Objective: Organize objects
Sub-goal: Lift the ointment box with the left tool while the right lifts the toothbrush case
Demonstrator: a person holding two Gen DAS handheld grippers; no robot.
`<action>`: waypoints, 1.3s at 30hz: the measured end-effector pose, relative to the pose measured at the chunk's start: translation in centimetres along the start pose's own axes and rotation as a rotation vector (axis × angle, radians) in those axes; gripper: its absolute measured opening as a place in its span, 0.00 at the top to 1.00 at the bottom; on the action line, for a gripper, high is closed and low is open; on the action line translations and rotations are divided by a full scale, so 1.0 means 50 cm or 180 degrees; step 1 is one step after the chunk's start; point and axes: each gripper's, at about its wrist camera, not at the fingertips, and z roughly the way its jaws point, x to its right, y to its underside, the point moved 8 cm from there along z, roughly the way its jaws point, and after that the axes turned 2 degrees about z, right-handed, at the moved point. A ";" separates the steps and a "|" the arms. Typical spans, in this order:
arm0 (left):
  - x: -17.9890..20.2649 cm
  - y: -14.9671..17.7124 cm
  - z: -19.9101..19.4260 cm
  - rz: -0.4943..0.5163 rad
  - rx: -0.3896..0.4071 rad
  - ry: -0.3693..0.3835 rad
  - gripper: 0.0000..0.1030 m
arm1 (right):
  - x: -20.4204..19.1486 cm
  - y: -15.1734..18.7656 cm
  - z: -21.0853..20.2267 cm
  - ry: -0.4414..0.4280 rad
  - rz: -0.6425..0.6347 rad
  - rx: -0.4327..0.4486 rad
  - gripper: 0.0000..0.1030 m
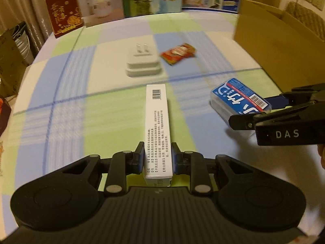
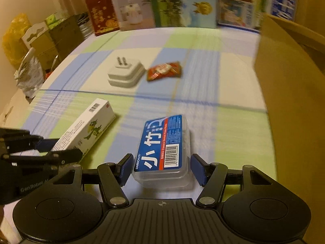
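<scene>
My left gripper (image 1: 158, 158) is shut on the near end of a long white medicine box (image 1: 157, 130), which lies on the checked tablecloth; the box also shows in the right wrist view (image 2: 87, 128). My right gripper (image 2: 161, 169) is open, its blue pads on either side of a clear floss box with a blue label (image 2: 163, 150), with a small gap on each side. The floss box also shows in the left wrist view (image 1: 239, 100). A white plug adapter (image 1: 143, 63) and a red snack packet (image 1: 178, 53) lie farther back.
An open cardboard box (image 1: 280, 46) stands at the right; it also shows in the right wrist view (image 2: 294, 93). Upright cartons and a red box (image 1: 63, 10) line the table's back edge. Bags and boxes (image 2: 40, 46) sit beyond the left edge.
</scene>
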 end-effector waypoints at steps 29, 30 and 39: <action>0.046 -0.026 0.045 0.0105 0.0034 0.0080 0.71 | 0.014 0.020 0.027 0.0175 -0.0035 0.0055 0.40; 0.046 -0.026 0.046 0.0096 0.0031 0.0083 0.71 | 0.013 0.020 0.027 0.0176 -0.0038 0.0056 0.41; 0.040 -0.018 0.055 0.0030 0.0002 0.0056 0.79 | 0.006 0.022 0.029 0.0244 -0.0150 0.0068 0.45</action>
